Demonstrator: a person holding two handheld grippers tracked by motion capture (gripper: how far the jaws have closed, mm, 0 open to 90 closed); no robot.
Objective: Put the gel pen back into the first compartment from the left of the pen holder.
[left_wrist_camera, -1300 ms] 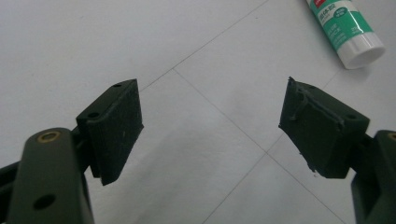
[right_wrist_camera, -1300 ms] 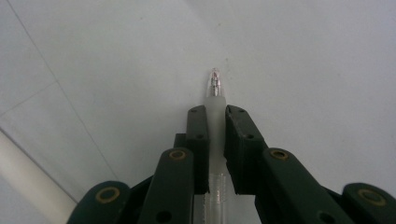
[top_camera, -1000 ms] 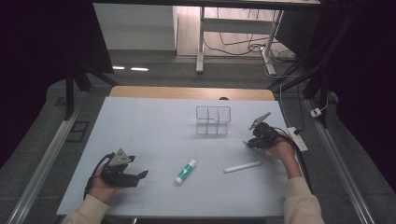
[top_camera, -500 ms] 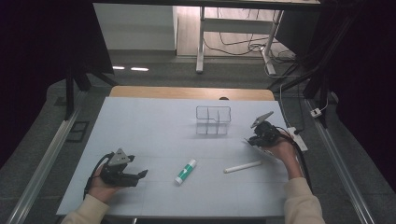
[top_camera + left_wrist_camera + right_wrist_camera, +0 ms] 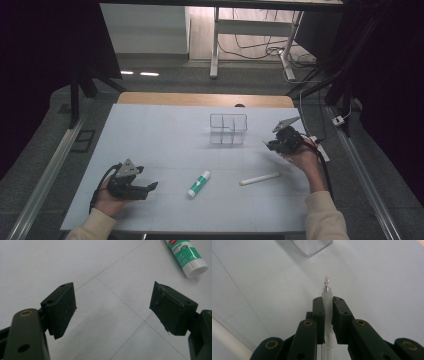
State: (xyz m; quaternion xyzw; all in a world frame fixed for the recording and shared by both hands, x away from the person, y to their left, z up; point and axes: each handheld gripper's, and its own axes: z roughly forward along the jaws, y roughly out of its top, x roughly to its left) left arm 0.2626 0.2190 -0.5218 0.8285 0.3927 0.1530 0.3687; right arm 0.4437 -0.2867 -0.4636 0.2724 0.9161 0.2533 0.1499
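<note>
Right gripper [image 5: 325, 302] clamped on a translucent white pen [image 5: 326, 293], metal tip poking out past the pads, barrel running back between the jaws. Held raised above the counter [image 5: 150, 135], just right of the clear divided organizer [image 5: 228, 129], probably to line the pen up for dropping into a compartment. Corner of that organizer visible beyond the tip in the right gripper view. Left gripper [image 5: 112, 302] spread wide and empty, resting low near the counter's front left, likely waiting its turn. Green-and-white glue stick [image 5: 198, 183] lying just beyond it, white cap toward the front edge. White cylindrical stick, perhaps the pen's cap [image 5: 259, 178], lying loose near the right hand [image 5: 302, 160].
</note>
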